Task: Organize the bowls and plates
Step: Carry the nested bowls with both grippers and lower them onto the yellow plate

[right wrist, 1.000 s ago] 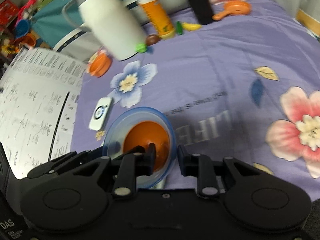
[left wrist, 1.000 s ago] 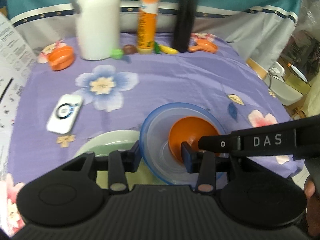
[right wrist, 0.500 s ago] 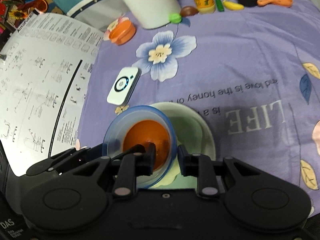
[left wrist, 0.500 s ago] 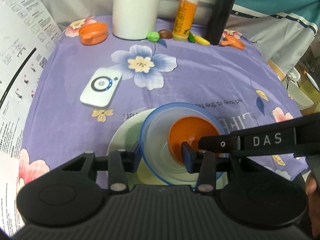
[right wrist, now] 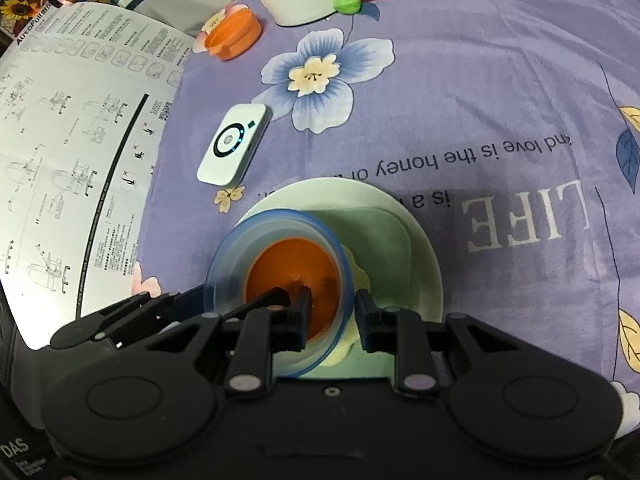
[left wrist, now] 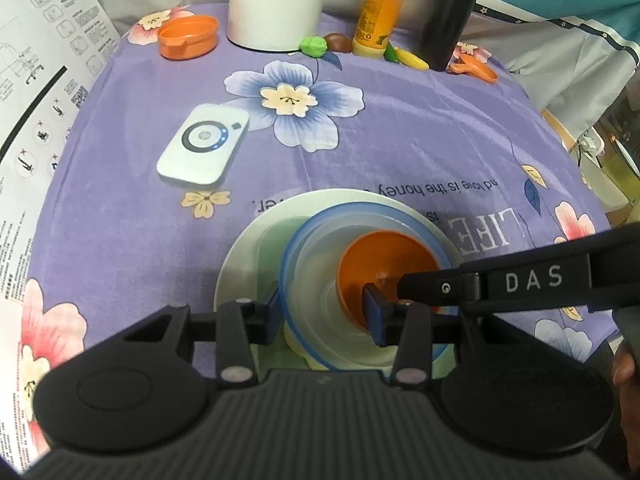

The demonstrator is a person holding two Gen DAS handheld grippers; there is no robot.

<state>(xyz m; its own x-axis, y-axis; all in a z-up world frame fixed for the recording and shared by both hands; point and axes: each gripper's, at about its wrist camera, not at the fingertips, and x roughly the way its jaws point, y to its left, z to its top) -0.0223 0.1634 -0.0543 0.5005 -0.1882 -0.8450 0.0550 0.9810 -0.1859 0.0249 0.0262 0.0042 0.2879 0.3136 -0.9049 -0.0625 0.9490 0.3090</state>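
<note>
In the left wrist view, low in the frame, the left gripper (left wrist: 320, 312) is clenched on the near wall of a blue-rimmed clear bowl (left wrist: 316, 280) that holds a small orange bowl (left wrist: 384, 256), both over a pale green plate (left wrist: 248, 252) on the purple floral tablecloth (left wrist: 420, 132); a white device (left wrist: 202, 147) lies at centre left. In the right wrist view, at lower centre, the right gripper (right wrist: 332, 316) is clamped over the rims of the two nested bowls, one finger inside the orange bowl and one outside the clear bowl, above the same plate, with a printed instruction sheet (right wrist: 68, 128) at left
</note>
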